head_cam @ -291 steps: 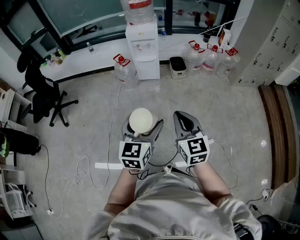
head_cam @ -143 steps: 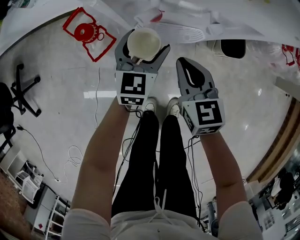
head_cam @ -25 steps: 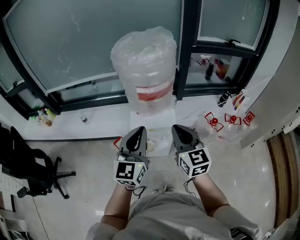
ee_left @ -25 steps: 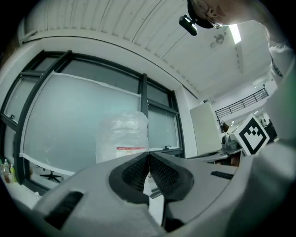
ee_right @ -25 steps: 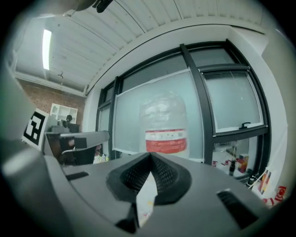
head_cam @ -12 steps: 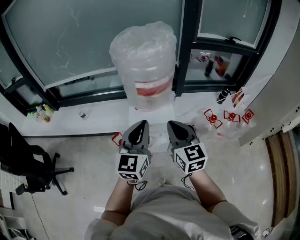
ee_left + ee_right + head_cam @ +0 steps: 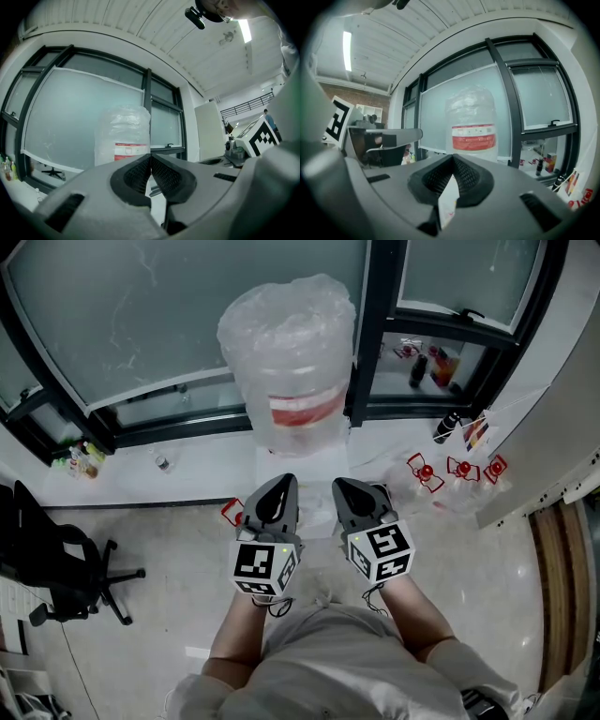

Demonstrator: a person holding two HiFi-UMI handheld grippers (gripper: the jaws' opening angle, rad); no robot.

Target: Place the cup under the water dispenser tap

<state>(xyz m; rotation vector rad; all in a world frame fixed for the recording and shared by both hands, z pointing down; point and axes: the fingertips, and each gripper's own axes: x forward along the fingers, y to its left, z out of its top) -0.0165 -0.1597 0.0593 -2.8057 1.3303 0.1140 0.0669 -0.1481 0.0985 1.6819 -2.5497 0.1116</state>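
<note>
The water dispenser (image 7: 305, 465) stands straight ahead, white, with a big plastic-wrapped bottle (image 7: 287, 352) with a red label on top. No cup shows in any view; the tap area is hidden behind my grippers. My left gripper (image 7: 281, 487) and right gripper (image 7: 345, 487) point side by side at the dispenser's front, both shut with nothing in them. In the left gripper view the left gripper (image 7: 150, 157) has its pads together, and the bottle (image 7: 123, 136) rises behind. The right gripper (image 7: 453, 160) has its tips touching below the bottle (image 7: 472, 126).
Spare water jugs with red caps (image 7: 453, 472) lie on the floor to the right. A black office chair (image 7: 52, 554) stands at the left. Dark window frames and a ledge with small bottles (image 7: 427, 367) run behind the dispenser. A pale cabinet wall (image 7: 553, 427) closes the right side.
In the oldest frames my left gripper held a white cup; now it is shut on nothing and the cup is out of sight. Over the last second both grippers stayed put.
</note>
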